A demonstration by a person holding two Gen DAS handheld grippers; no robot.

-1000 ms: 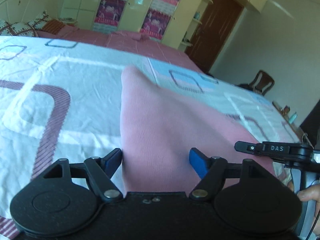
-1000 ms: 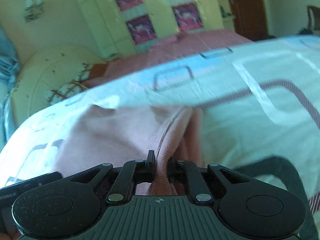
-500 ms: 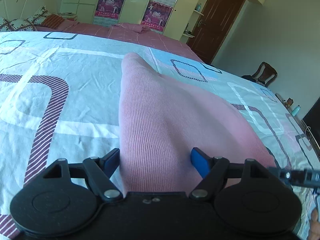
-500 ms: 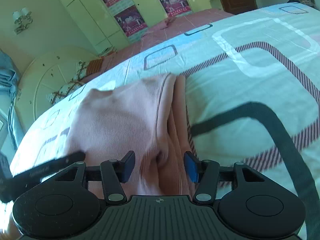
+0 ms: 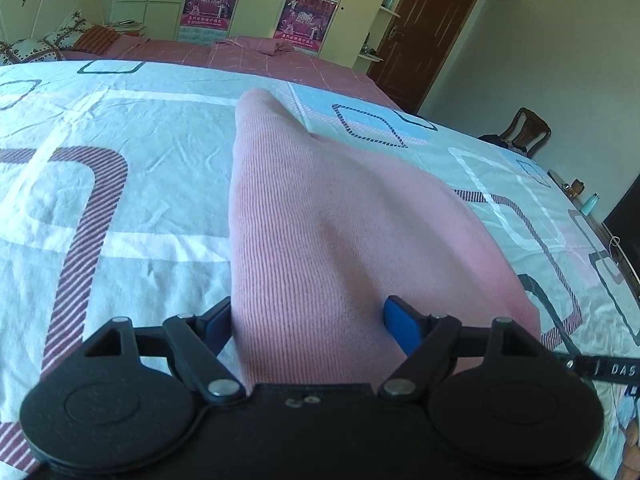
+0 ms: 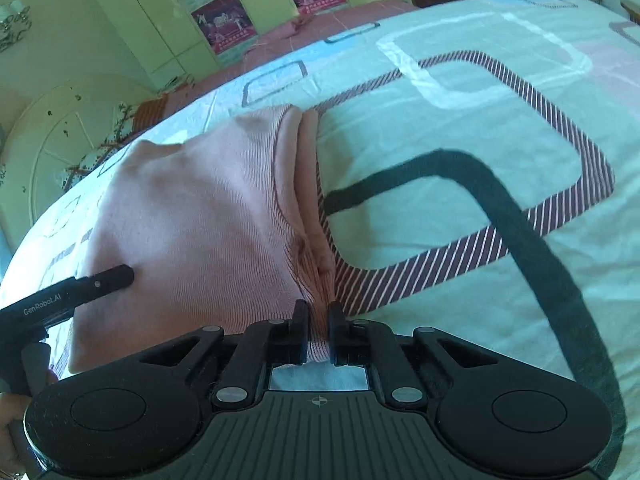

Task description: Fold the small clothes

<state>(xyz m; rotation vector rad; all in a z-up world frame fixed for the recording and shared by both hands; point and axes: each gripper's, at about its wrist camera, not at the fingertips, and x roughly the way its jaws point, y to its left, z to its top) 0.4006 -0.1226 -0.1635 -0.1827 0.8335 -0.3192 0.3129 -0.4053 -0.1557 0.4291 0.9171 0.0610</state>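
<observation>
A pink ribbed garment (image 5: 320, 216) lies folded on the patterned bed sheet (image 5: 100, 184). My left gripper (image 5: 308, 320) is open, its blue pads (image 5: 396, 320) on either side of the garment's near edge. In the right wrist view the garment (image 6: 192, 216) shows with its seamed edge (image 6: 296, 184) to the right. My right gripper (image 6: 319, 320) is shut on the garment's near corner. The other gripper (image 6: 64, 300) reaches in at the left.
The sheet (image 6: 460, 128) extends wide to the right. A pink bedspread (image 5: 248, 56), pillows (image 5: 36, 46), wardrobes with posters (image 5: 256, 0), a brown door (image 5: 432, 32) and a chair (image 5: 524, 130) lie beyond the bed.
My right gripper was open half a second ago and has now shut on the garment's near corner. My left gripper stays open over the garment's edge.
</observation>
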